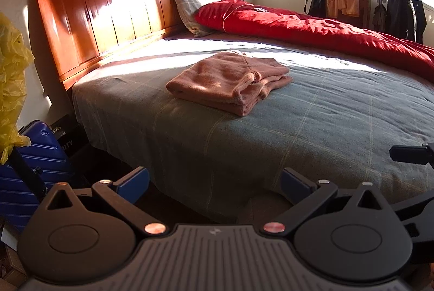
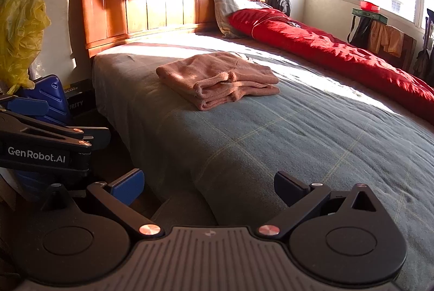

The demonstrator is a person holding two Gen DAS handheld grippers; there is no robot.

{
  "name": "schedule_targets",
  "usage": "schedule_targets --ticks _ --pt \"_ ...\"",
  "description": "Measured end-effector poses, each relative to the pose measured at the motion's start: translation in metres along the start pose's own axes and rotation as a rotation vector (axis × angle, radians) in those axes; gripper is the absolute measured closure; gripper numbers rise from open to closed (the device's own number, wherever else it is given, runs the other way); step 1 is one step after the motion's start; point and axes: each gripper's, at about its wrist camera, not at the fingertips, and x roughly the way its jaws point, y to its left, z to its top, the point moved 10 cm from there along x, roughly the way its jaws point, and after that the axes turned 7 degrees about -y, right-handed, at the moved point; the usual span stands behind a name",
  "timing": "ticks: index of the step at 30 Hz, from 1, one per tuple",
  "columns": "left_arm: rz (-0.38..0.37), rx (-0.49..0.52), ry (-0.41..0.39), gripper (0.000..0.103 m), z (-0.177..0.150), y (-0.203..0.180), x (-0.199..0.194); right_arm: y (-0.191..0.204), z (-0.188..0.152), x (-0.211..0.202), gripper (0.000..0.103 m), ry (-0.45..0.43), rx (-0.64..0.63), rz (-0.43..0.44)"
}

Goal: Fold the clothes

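Pink folded garment (image 1: pixel 230 82), red quilt (image 1: pixel 312 28) beyond

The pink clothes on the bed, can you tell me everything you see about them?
The pink clothes look soft and fuzzy, like fleece. They are folded into a neat, flat stack of layers, with rolled edges facing the cameras. They lie on the grey-green checked bedspread, partly in sunlight, apart from the red quilt. Nothing else touches them; both claws are open and well short of them.

A folded garment (image 1: pixel 230 80) lies mid-frame on the bed (image 1: pixel 298 128), headboard (image 1: pixel 116 14) behind at upper left, quilt (image 1: pixel 325 30) along the right, pillow (image 1: pixel 187 6) at its head, suitcase (image 1: pixel 35 155) lower left.
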Motion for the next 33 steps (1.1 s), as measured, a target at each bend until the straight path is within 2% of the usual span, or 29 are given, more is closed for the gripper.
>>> schedule_targets --ticks 33 --pt "0.003 0.009 0.002 0.0 0.001 0.0011 0.0017 -0.007 0.0036 -0.0079 0.0 -0.02 0.035 0.002"
